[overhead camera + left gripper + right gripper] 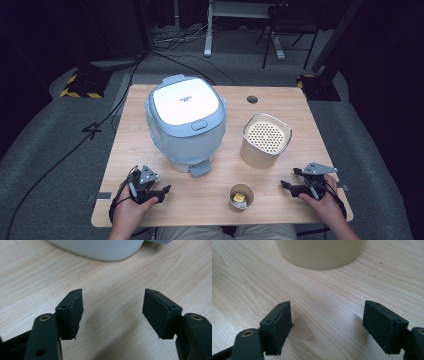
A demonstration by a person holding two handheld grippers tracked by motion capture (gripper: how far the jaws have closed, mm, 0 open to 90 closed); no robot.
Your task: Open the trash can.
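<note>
Rice cooker, lid closed, sits left of table centre. Left gripper open, empty, just in front. Small cup centre-front; perforated beige canister beyond it. Right gripper open, empty, near canister.

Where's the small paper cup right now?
High view: the small paper cup stands near the table's front edge, right of centre, between the two grippers, in front of the perforated beige container and nearer the right gripper.
</note>
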